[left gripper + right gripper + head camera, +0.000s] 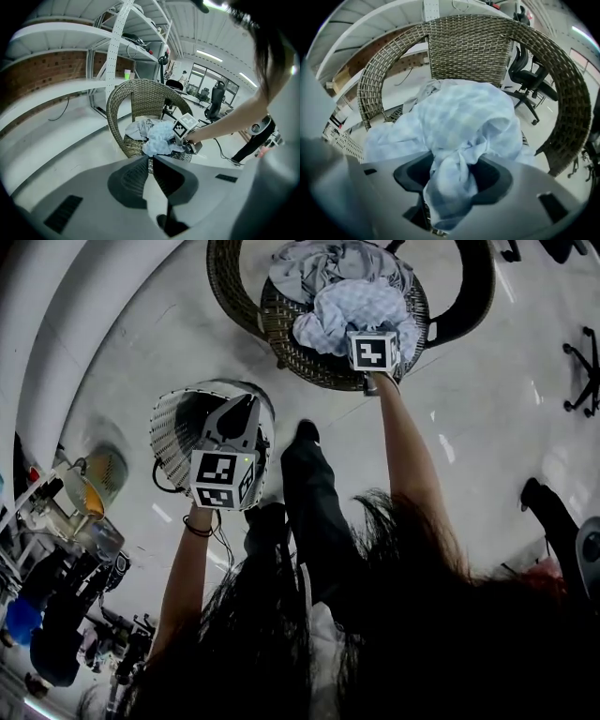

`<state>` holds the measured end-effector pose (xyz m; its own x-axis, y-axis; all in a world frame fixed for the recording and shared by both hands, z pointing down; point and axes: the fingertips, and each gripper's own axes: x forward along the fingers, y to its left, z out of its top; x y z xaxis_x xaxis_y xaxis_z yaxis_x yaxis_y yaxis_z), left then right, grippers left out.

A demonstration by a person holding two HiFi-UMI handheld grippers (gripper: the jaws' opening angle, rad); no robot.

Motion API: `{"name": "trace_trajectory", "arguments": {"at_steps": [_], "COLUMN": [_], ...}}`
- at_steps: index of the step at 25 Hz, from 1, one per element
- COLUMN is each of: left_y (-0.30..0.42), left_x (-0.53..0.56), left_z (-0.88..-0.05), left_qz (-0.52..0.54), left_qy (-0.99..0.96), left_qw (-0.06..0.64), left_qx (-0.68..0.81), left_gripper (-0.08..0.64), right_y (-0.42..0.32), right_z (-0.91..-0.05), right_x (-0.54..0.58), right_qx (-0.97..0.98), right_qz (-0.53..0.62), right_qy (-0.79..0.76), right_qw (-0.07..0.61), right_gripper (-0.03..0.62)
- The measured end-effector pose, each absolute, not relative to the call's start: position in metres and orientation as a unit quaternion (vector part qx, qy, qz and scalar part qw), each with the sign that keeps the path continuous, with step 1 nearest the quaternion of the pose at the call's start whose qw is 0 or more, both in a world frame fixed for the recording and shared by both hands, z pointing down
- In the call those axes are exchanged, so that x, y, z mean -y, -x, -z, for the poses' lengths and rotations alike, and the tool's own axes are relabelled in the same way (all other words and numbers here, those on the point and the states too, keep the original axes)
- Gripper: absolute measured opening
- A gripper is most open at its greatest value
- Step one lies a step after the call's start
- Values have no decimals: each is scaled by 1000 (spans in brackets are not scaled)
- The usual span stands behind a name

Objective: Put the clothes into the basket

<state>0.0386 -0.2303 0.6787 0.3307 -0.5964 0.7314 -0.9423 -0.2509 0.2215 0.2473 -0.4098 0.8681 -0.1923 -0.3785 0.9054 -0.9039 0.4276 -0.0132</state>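
The right arm (408, 446) reaches down to the wicker chair (473, 42); the right tongs (449, 187) stand wide apart, the clothes (459, 117) bunched between them. The left tongs (246, 409), closed and empty, point down over the basket (176, 432).

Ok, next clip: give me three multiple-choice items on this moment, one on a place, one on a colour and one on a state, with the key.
1. Where does the pile of clothes lie?
A. on the seat of the wicker chair
B. on a shelf
C. on an office chair

2. What colour is the basket?
A. red
B. white
C. green

3. What is between the jaws of the right hand-held gripper?
A. nothing
B. a shoe
C. light blue cloth

Key:
1 A, the pile fills the seat.
2 B, its ribbed wall is white.
3 C, cloth hangs into the gap.
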Motion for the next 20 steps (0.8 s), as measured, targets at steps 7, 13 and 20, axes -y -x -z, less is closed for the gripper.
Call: {"name": "trace_trajectory", "arguments": {"at_steps": [7, 13, 20], "left_y": [-42, -29, -16], "left_x": [220, 205, 168], "left_z": [-655, -622, -588], "left_qz": [-240, -224, -219], "left_qy": [-745, -744, -747], "left_qw": [329, 310, 293], "left_qx": [528, 548, 555], "left_gripper": [29, 29, 29], "right_y": [-265, -262, -248], "right_z": [-845, -795, -698], "right_x": [388, 371, 351], "right_qx": [693, 708, 749], "right_qz": [-335, -402, -420], "right_qy": [-443, -462, -448], "right_qw": [459, 352, 247], "right_gripper": [132, 118, 109]}}
